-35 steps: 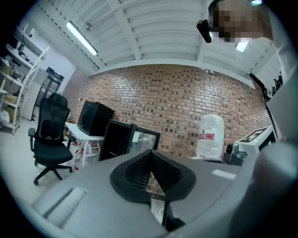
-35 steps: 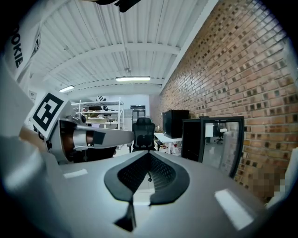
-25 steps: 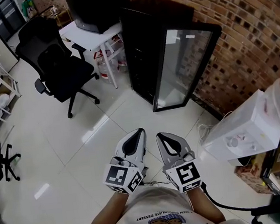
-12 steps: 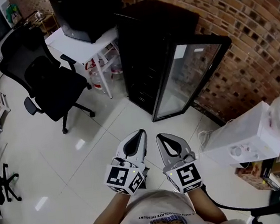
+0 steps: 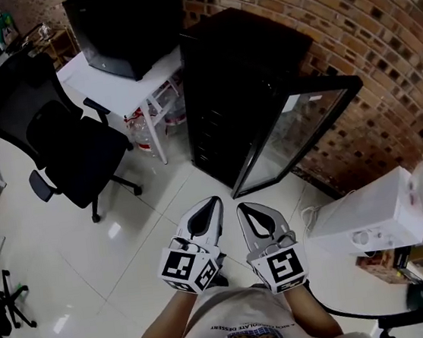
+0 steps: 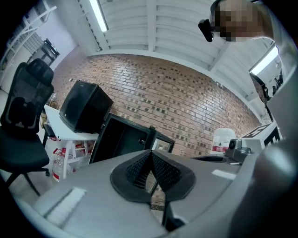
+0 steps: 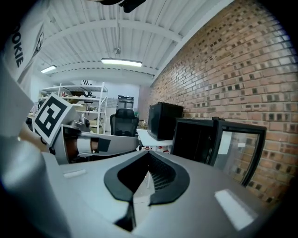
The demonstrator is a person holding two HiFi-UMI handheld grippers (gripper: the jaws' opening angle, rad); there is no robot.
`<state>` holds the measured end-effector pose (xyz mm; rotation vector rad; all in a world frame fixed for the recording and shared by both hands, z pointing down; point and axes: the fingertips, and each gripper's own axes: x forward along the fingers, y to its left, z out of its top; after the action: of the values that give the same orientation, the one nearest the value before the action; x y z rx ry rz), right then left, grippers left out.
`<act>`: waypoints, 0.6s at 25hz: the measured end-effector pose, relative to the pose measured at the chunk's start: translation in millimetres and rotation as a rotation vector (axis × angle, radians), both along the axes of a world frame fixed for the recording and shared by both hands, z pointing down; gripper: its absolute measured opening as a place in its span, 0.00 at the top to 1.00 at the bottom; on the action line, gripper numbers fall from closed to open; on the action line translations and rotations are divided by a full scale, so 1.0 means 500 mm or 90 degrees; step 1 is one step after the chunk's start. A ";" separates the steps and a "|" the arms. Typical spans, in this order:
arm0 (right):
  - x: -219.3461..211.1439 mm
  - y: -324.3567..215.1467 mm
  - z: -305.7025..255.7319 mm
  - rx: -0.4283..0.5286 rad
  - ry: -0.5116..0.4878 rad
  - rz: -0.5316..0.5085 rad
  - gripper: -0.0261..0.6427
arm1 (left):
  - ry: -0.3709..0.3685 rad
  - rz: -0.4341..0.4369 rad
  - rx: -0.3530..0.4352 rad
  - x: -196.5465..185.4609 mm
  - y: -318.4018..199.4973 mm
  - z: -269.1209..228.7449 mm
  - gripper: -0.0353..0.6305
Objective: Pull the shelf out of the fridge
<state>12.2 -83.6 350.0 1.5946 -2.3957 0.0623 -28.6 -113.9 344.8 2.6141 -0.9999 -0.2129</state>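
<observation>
The black fridge (image 5: 250,75) stands against the brick wall, and its glass door (image 5: 295,135) is swung open to the right. Its inside (image 5: 208,130) is dark, so I cannot make out the shelf. Both grippers are held side by side in front of me, well short of the fridge. My left gripper (image 5: 204,216) is shut with nothing in it, and so is my right gripper (image 5: 251,215). The left gripper view shows the fridge (image 6: 118,139) beyond the closed tips of the left gripper (image 6: 151,154). In the right gripper view the right gripper (image 7: 148,155) points toward the fridge (image 7: 193,139).
A black office chair (image 5: 55,138) stands left of a white table (image 5: 113,81) that carries a black box (image 5: 128,21). Water bottles (image 5: 142,134) sit under the table. A white water dispenser (image 5: 363,218) stands at the right, with cardboard boxes (image 5: 421,253) beside it.
I have walked nearer to the fridge: it and the table now sit lower and larger in the head view. Both grippers keep their pose and stay shut.
</observation>
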 end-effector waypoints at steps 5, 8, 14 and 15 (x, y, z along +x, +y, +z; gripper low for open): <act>-0.013 -0.027 -0.006 -0.004 0.020 0.020 0.95 | 0.013 0.021 -0.006 -0.006 -0.046 0.010 0.94; -0.003 -0.037 -0.004 -0.003 0.023 0.036 0.95 | 0.019 0.032 -0.011 0.002 -0.065 0.009 0.94; 0.013 -0.063 -0.003 -0.002 0.020 0.057 0.95 | 0.017 0.058 -0.021 0.026 -0.095 0.018 0.94; 0.017 -0.069 -0.002 0.000 0.019 0.058 0.95 | 0.017 0.061 -0.022 0.031 -0.102 0.021 0.94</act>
<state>21.0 -118.1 349.2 1.6929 -2.2995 0.0549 -13.2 -164.9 355.4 2.6130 -0.8586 -0.2052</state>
